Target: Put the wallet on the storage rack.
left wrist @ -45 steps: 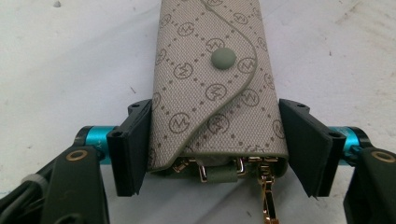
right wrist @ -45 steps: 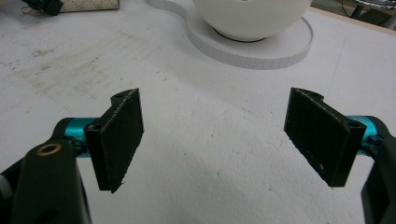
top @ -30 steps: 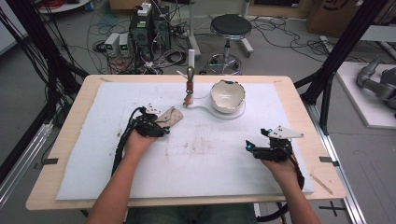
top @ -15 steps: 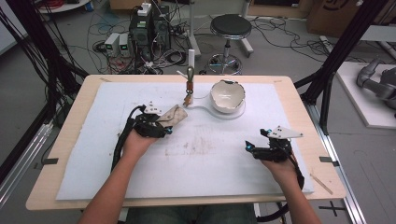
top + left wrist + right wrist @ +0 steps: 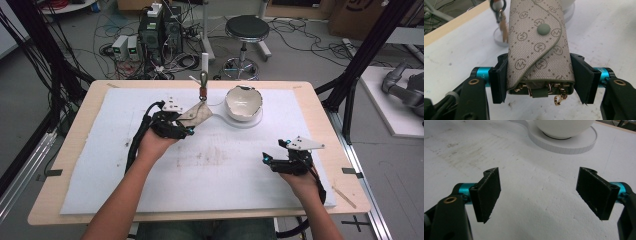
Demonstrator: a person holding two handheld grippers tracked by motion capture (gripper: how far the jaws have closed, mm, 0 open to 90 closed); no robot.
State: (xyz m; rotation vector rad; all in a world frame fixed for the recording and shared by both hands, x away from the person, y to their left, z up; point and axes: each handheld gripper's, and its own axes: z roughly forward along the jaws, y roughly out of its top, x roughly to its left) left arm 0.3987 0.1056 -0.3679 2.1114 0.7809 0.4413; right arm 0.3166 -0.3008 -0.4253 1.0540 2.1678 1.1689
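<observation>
We hold the grey key pouch clamped between the left gripper jaws, above the white mat, close to the hook stand and left of the white bowl. Right gripper jaws spread wide, nothing between them, over the mat's right side.

pouch: far end cut by top edge | bowl: top cut off

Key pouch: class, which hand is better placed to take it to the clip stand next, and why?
Left. Its tongs already grip the key pouch beside the clip stand; the right tongs hang open, apart.
</observation>
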